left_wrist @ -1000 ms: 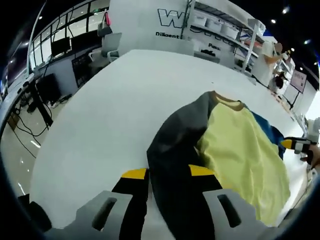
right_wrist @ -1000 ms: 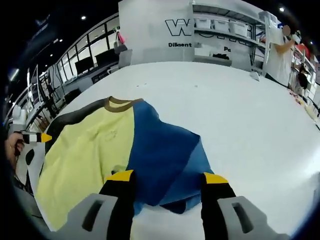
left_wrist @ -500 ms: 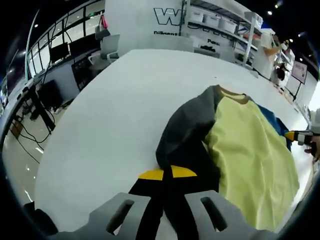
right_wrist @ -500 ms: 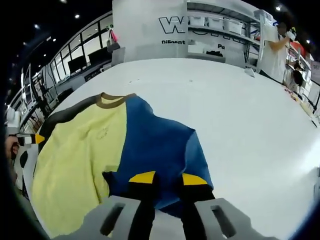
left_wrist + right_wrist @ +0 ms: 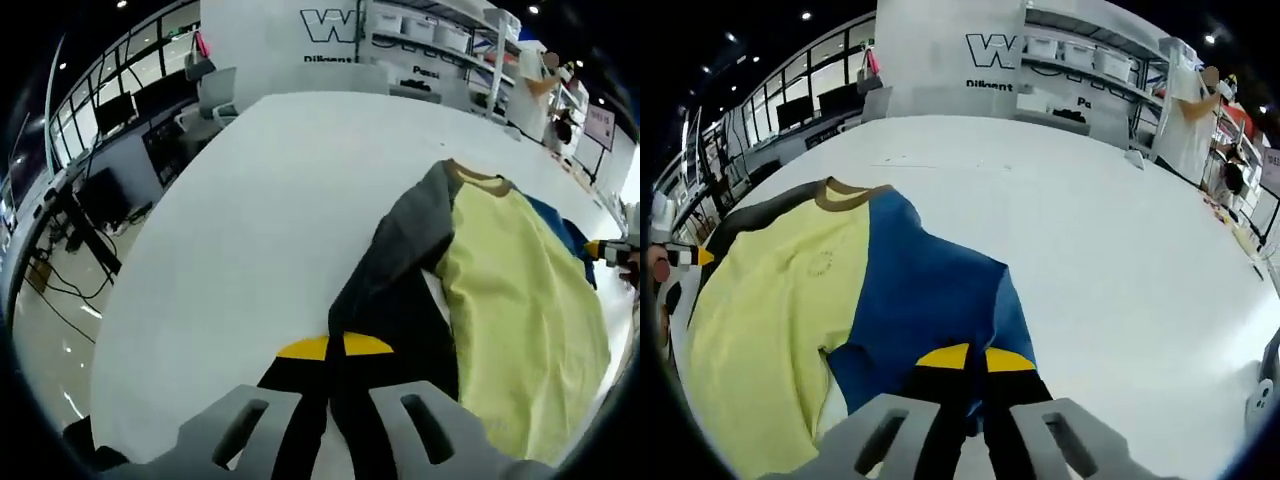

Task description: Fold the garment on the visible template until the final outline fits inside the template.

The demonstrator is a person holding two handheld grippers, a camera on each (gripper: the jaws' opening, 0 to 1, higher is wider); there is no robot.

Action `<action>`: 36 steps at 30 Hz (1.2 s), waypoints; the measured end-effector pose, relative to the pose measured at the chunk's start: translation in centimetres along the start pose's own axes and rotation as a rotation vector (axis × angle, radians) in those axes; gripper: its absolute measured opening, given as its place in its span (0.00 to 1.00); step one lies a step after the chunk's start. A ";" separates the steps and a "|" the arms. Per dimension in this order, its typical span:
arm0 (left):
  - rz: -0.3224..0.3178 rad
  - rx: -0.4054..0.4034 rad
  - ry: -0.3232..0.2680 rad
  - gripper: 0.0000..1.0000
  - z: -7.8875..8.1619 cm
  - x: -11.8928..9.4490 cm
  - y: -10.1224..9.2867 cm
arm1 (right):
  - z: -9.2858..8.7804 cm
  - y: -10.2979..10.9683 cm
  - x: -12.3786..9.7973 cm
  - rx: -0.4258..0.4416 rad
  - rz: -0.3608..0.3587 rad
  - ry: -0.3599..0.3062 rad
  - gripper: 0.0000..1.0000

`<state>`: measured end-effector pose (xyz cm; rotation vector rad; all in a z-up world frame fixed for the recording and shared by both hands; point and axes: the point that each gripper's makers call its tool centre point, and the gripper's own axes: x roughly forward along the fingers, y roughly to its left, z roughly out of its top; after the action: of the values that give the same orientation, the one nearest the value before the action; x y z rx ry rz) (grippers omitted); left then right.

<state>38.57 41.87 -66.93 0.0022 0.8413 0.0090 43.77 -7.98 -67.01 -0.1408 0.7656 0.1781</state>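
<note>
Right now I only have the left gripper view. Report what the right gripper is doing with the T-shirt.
Observer: The right gripper is shut on the outer end of the blue sleeve.
Operator: Describe how that sleeve lies.
Observer: It is spread over the white table, pointing away from the yellow front, not yet folded over it.
Operator: Give me anything else on the front.
Observer: A faint round print sits on the chest below the brown collar.
</note>
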 end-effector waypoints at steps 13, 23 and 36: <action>0.058 -0.025 0.018 0.04 1.3 1.6 2.9 | 1.2 -4.7 1.2 0.020 -0.076 -0.003 0.00; 0.076 -0.030 0.019 0.04 1.4 1.5 3.3 | 1.0 -6.5 1.2 0.013 -0.104 0.010 0.00; 0.095 -0.021 0.017 0.04 1.5 1.5 4.0 | 1.1 -7.5 1.2 0.040 -0.090 0.011 0.00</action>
<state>40.67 45.93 -67.00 0.0224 0.8576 0.1078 46.91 -14.96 -66.62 -0.1378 0.7716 0.0761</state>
